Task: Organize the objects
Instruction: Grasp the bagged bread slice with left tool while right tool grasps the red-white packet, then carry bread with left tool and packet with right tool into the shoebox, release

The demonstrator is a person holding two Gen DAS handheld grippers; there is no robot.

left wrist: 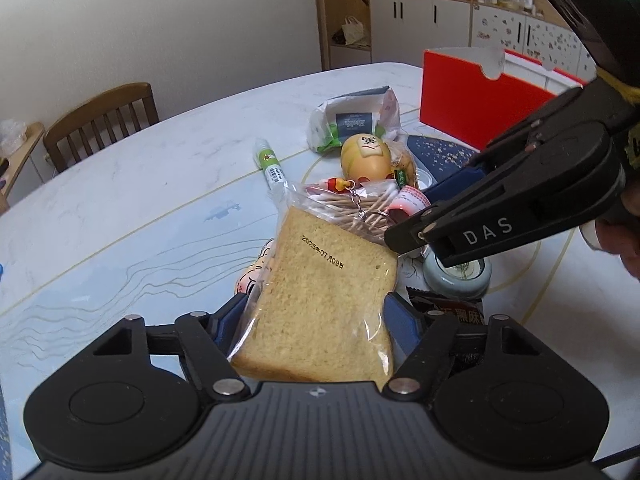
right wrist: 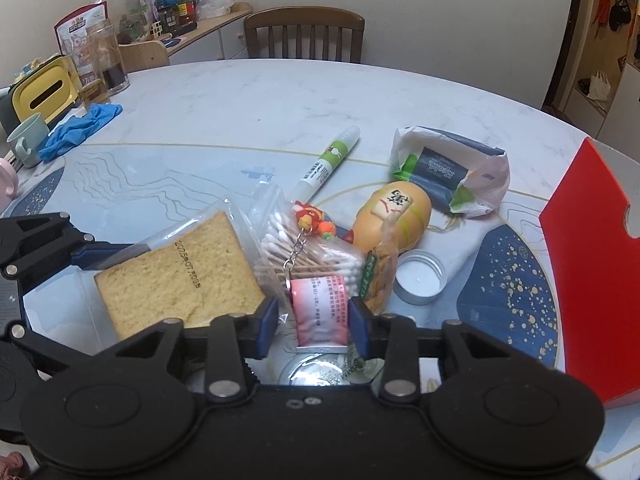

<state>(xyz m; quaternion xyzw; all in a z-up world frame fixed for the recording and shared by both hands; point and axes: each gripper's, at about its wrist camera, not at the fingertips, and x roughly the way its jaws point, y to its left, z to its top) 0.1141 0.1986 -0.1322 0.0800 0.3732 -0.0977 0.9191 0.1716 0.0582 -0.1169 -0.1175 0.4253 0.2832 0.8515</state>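
Observation:
My left gripper (left wrist: 316,312) is shut on a bagged slice of bread (left wrist: 324,304), which also shows in the right wrist view (right wrist: 176,276). My right gripper (right wrist: 314,316) is shut on a small pink packet (right wrist: 320,312); it enters the left wrist view (left wrist: 408,236) from the right. Around them lie a bag of cotton swabs (right wrist: 304,256) with a toy keychain (right wrist: 316,220), a yellow egg-shaped toy (right wrist: 396,216), a white-green tube (right wrist: 328,160) and a white-blue-green snack bag (right wrist: 448,172).
A red open box (right wrist: 592,272) stands at the right. A small round tin (right wrist: 420,276) and a round jar (left wrist: 456,276) sit near the pile. A blue glove (right wrist: 80,128), cups, a jar and a yellow box stand far left. Chairs stand behind the table.

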